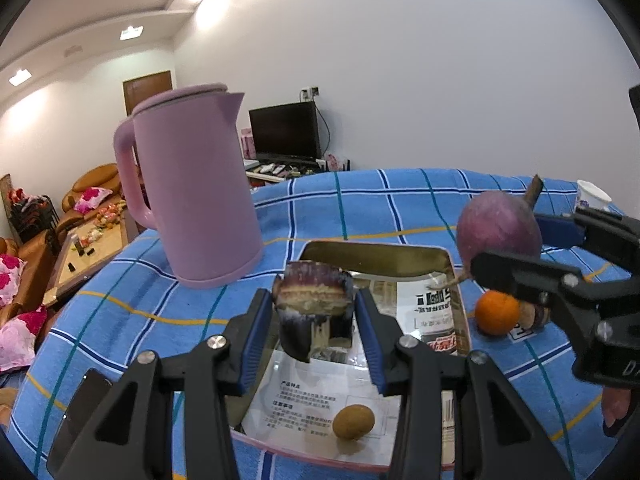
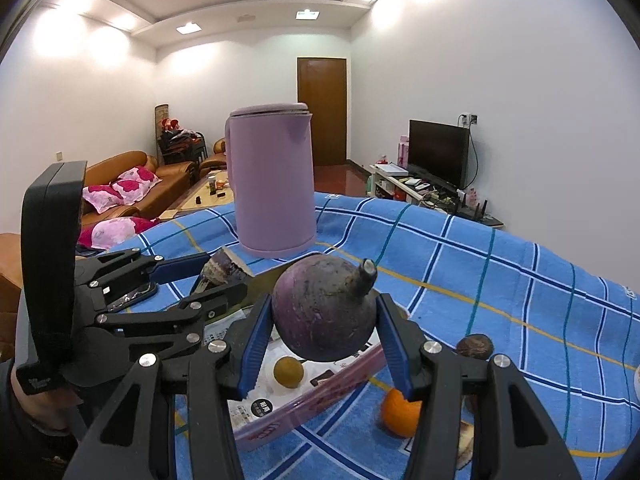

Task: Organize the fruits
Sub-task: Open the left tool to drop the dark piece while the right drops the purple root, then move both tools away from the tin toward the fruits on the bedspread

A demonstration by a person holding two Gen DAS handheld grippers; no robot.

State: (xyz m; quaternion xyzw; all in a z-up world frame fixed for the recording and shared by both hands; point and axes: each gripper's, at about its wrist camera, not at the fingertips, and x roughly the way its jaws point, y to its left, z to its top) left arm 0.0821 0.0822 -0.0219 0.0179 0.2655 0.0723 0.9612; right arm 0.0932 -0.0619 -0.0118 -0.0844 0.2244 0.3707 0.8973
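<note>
Left gripper (image 1: 314,336): clamped on cut purple piece (image 1: 314,300), tray (image 1: 380,258) directly below.
Right gripper (image 2: 324,344): clamped on round purple fruit (image 2: 320,312), stem (image 2: 366,276) tilted up-right; tray rim (image 2: 316,396) just below, slightly leftward.
Nearer tray: left.

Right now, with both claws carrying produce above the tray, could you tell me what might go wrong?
1. The round purple fruit is held by its curved sides in the right claw; it may slip and hit the small brown fruit in the tray.
2. The left claw holds a cut eggplant piece near the pink kettle, which a swing could knock.
</note>
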